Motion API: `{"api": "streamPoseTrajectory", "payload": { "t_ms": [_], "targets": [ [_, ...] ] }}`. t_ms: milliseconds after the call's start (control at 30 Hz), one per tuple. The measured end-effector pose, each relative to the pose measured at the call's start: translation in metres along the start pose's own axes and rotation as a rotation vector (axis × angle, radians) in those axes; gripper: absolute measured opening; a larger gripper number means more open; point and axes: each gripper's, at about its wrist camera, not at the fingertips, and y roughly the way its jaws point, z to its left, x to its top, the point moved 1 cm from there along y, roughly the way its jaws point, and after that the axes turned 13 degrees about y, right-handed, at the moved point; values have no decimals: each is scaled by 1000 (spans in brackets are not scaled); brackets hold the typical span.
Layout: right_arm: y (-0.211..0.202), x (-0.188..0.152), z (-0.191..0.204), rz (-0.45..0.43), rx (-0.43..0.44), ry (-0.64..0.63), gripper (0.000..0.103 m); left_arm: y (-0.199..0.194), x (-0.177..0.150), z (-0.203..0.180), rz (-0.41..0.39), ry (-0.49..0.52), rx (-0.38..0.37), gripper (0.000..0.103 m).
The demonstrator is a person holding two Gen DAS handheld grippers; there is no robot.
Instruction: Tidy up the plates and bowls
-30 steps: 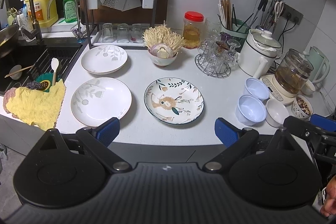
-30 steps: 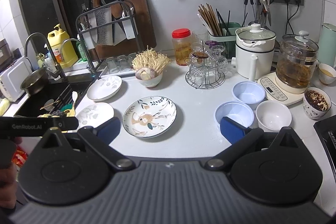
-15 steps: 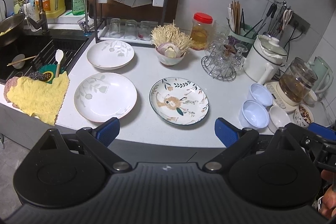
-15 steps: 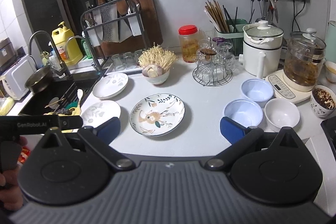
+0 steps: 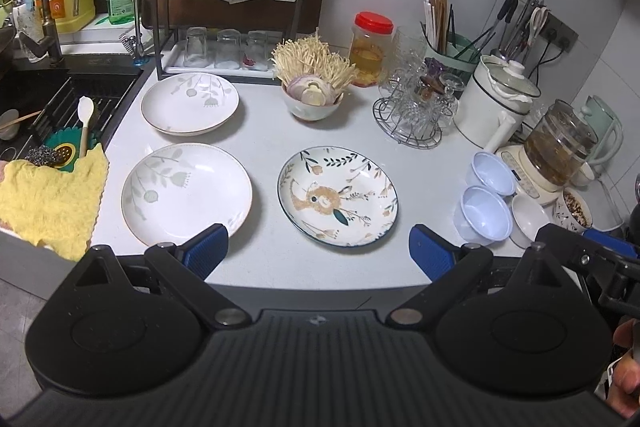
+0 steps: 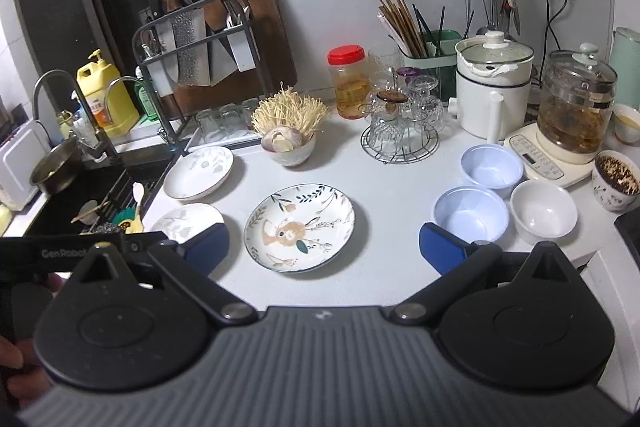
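Ahead of the left gripper (image 5: pixel 318 251), whose jaws stand wide apart and empty, two white plates (image 5: pixel 186 193) and a patterned plate (image 5: pixel 338 201) lie separately on the tabletop (image 5: pixel 264 131), none stacked. Beyond the right gripper (image 6: pixel 324 247), jaws equally spread and holding nothing, three bowls (image 6: pixel 471 213) sit loose just past its right jaw; sorting looks unstarted.

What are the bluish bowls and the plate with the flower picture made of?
The two bluish bowls look like plastic: thin walls, soft matte surface, though I can't be sure. The flower plate seems glazed ceramic: shiny surface, painted pattern, dark rim line.
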Motion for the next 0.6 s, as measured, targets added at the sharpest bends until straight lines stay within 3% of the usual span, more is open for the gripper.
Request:
{"api": "streamPoseTrajectory", "payload": {
  "t_ms": [600],
  "targets": [
    [75,5,84,19,-18,5,99,55,40,120,28,21,-47,99]
  ]
}}
